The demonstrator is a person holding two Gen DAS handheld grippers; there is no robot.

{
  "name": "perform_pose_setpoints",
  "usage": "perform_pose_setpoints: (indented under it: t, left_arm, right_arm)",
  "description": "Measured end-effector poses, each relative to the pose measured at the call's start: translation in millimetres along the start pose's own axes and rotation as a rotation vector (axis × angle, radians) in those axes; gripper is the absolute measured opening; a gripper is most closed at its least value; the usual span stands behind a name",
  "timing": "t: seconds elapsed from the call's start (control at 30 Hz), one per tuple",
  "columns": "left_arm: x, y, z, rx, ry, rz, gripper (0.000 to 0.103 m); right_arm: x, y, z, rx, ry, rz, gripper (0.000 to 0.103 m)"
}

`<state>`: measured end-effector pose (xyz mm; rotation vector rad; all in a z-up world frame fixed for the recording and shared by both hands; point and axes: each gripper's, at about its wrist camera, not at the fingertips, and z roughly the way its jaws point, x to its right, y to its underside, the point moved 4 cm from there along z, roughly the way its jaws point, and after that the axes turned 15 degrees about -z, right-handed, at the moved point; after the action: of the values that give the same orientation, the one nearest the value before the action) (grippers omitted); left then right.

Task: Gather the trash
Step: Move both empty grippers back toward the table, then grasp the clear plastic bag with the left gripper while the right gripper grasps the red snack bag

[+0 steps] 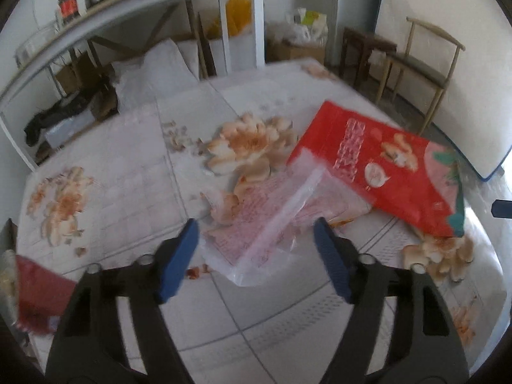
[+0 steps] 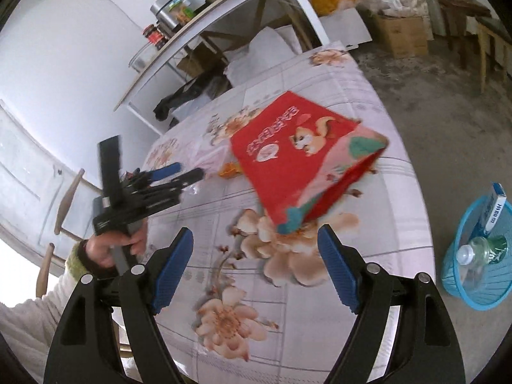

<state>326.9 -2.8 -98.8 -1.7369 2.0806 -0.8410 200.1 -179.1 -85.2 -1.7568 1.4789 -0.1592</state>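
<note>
A large red snack bag (image 1: 380, 166) lies on the flowered tablecloth (image 1: 134, 166); it also shows in the right wrist view (image 2: 300, 156). A clear plastic wrapper with pink print (image 1: 272, 224) lies half under it. My left gripper (image 1: 256, 233) is open, its blue pads either side of the wrapper's near end, just above it; it shows from the side in the right wrist view (image 2: 188, 171). My right gripper (image 2: 256, 243) is open and empty, just short of the red bag's near corner. A small orange scrap (image 2: 228, 169) lies by the bag.
A blue mesh bin (image 2: 476, 256) on the floor at the right holds a plastic bottle (image 2: 473, 256) and a carton. A dark red packet (image 1: 38, 297) lies at the table's left edge. A white shelf table (image 1: 128, 9), boxes and chairs (image 1: 422, 60) stand beyond the table.
</note>
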Motion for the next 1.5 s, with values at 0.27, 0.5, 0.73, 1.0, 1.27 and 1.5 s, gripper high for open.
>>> perform_pose_setpoints:
  t: [0.27, 0.5, 0.73, 1.0, 1.27, 1.5]
  left_arm:
    - [-1, 9, 3, 0.004, 0.050, -0.017, 0.042]
    - [-3, 29, -14, -0.019, 0.076, -0.060, 0.040]
    - [-12, 65, -46, -0.037, 0.112, -0.128, 0.035]
    - [-36, 90, -62, -0.054, 0.190, -0.304, 0.024]
    - [-38, 110, -74, -0.051, 0.210, -0.370, 0.023]
    - [-33, 127, -86, -0.045, 0.202, -0.413, 0.023]
  right_arm:
    - [-2, 1, 5, -0.030, 0.022, 0.018, 0.078]
    - [6, 3, -4, -0.002, 0.022, 0.101, 0.078]
    - [35, 8, -4, 0.012, 0.015, 0.261, 0.078]
    - [79, -3, 25, 0.009, 0.018, 0.418, 0.077]
    - [99, -20, 42, 0.044, 0.073, 0.472, 0.052]
    - [101, -13, 38, 0.070, 0.033, 0.532, 0.008]
